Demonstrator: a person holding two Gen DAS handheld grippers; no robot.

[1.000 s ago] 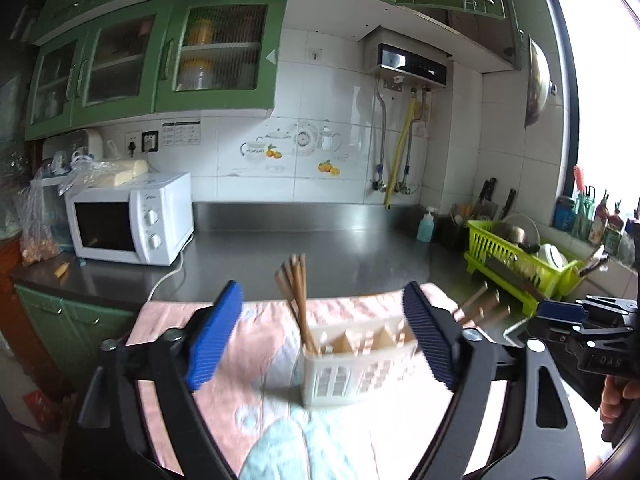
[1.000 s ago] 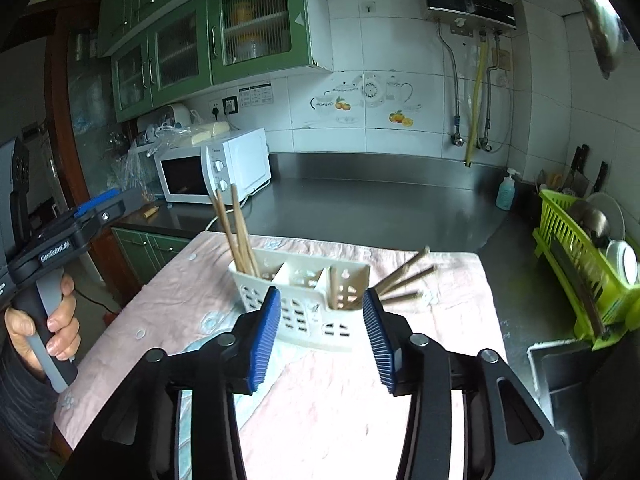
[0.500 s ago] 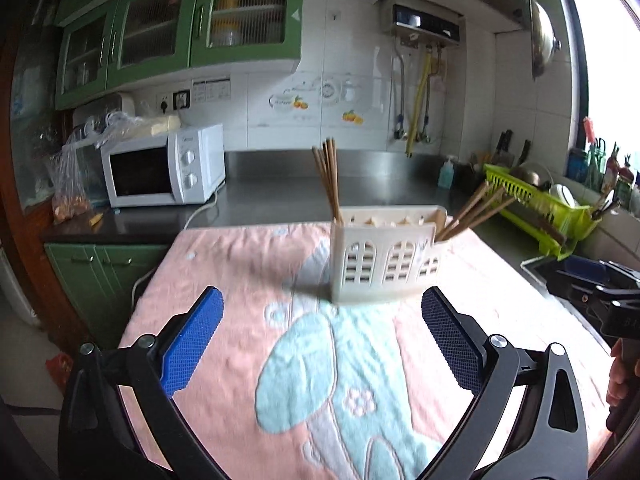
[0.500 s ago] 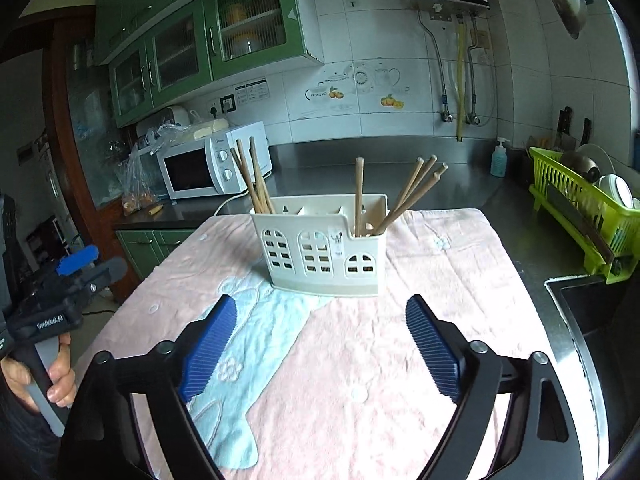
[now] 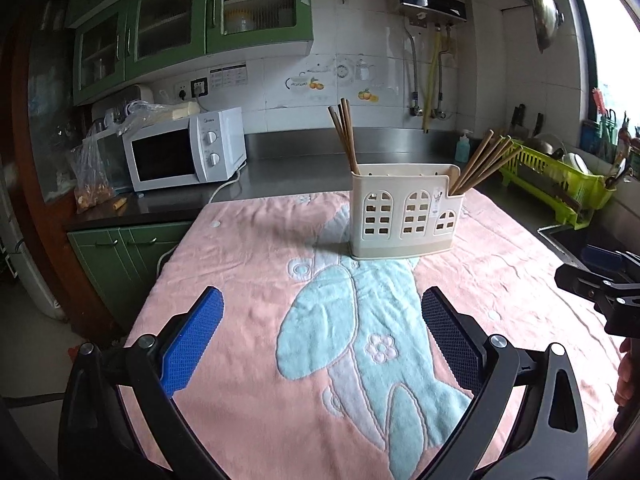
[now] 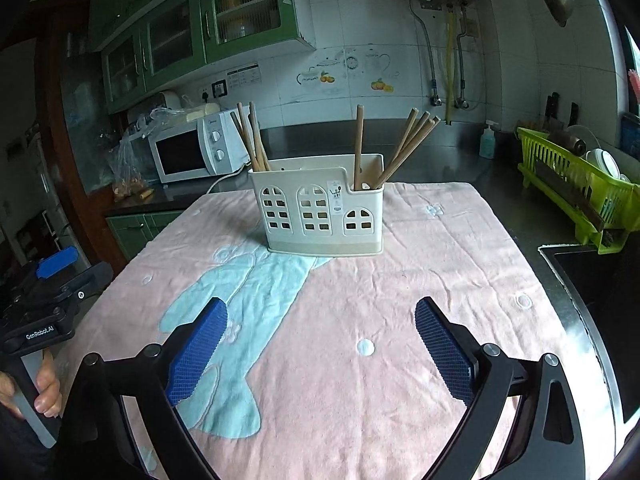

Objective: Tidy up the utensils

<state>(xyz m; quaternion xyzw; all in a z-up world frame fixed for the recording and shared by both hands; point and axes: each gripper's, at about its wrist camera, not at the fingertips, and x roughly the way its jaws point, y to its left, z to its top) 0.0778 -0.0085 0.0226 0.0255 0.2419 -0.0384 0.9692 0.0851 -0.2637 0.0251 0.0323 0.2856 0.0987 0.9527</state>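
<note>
A cream utensil caddy (image 5: 406, 216) with arched cut-outs stands upright on the pink and blue towel (image 5: 260, 264). Wooden chopsticks (image 5: 345, 136) stand in its left compartment and several more (image 5: 482, 164) lean out of its right one. In the right wrist view the caddy (image 6: 318, 210) holds chopsticks at the left (image 6: 252, 138) and right (image 6: 408, 144). My left gripper (image 5: 322, 340) is open and empty, well short of the caddy. My right gripper (image 6: 320, 344) is open and empty, also back from it.
A white microwave (image 5: 184, 150) sits at the back left on the steel counter. A green dish rack (image 5: 556, 176) and a sink (image 6: 592, 280) lie to the right. The right gripper's body (image 5: 600, 284) shows at the towel's right edge.
Both grippers have pulled back and away from the caddy, which now looks smaller and farther. The right gripper's jaws have opened wide.
</note>
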